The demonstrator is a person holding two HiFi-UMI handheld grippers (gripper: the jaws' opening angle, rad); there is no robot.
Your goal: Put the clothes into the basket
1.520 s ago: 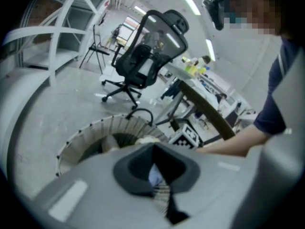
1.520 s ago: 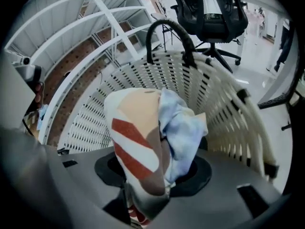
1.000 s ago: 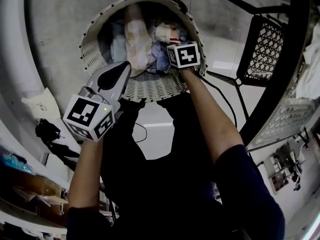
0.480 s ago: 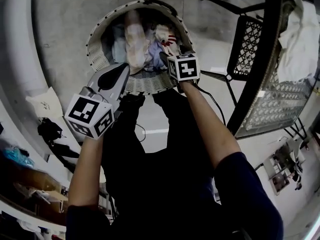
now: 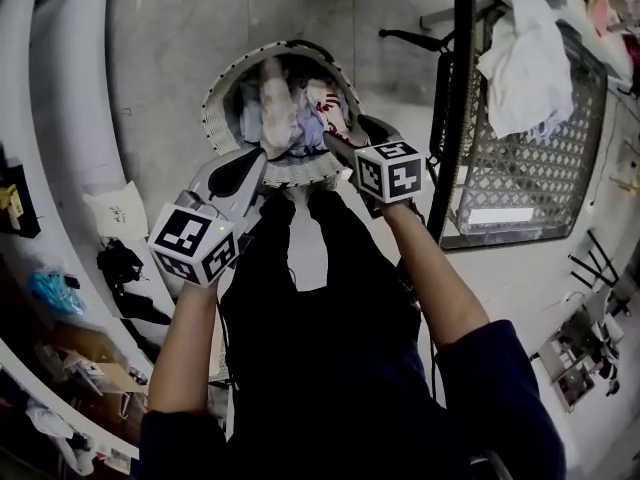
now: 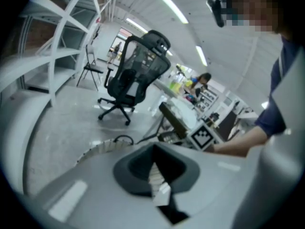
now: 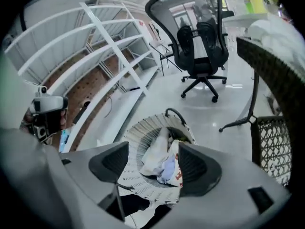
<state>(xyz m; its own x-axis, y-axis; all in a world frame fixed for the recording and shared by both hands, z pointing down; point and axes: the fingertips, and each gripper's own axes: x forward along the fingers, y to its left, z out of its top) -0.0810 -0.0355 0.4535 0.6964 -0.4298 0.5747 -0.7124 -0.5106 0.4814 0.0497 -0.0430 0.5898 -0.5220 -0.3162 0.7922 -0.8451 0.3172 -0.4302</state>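
- A black mesh counter was seen at the person's right. It was judged to be the place from which the laundry is taken, because a white garment was lying over its top edge, not yet moved.
- The basket, white and woven, was placed on the floor just in front of the person's legs and near the counter. In this way it could be reached by both arms.
- A heap of pale clothes was found inside the basket, up to near the rim. This part of the task was judged done, with the garment on the counter left to bring.
- The right gripper was held above the near rim with its jaws wide apart and nothing between them. Only the basket and the clothes were seen beyond, which was judged to fit a finished release.
- The left gripper was set at the near left rim. Its jaws were drawn almost together, and a thin strip of ribbed white, like the basket wall, was seen in the slit. The rim was judged to be pinched there to steady the basket, though this could not be fully confirmed.
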